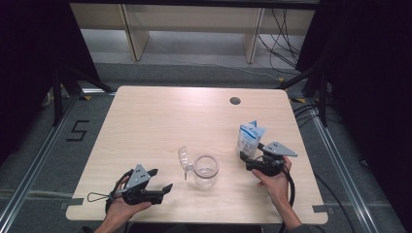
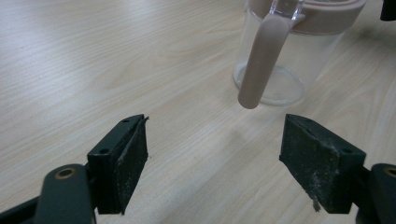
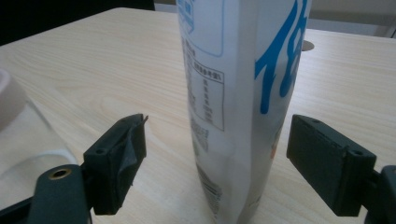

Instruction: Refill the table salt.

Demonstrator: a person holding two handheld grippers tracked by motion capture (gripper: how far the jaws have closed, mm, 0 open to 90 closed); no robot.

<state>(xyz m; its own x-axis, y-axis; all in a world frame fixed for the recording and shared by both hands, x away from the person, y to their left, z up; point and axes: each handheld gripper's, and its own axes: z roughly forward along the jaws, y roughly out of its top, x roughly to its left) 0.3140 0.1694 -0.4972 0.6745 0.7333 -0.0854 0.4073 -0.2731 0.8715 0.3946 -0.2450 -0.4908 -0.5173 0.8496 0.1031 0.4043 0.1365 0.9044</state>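
A clear glass jar (image 1: pixel 206 171) with a pinkish rim and handle strap (image 2: pixel 263 60) stands near the table's front middle, its clear lid (image 1: pixel 184 158) flipped open to the left. A white and blue pouch (image 1: pixel 249 138) stands upright to the jar's right. My left gripper (image 1: pixel 160 180) is open at the front left, pointing at the jar (image 2: pixel 289 51) from a short way off. My right gripper (image 1: pixel 248 159) is open, its jaws standing either side of the pouch (image 3: pixel 238 93) without touching it.
The wooden table (image 1: pixel 160 121) has a round cable hole (image 1: pixel 235 101) at the back right. Pale wooden furniture legs and loose cables lie on the floor beyond the table. Dark curtains hang at both sides.
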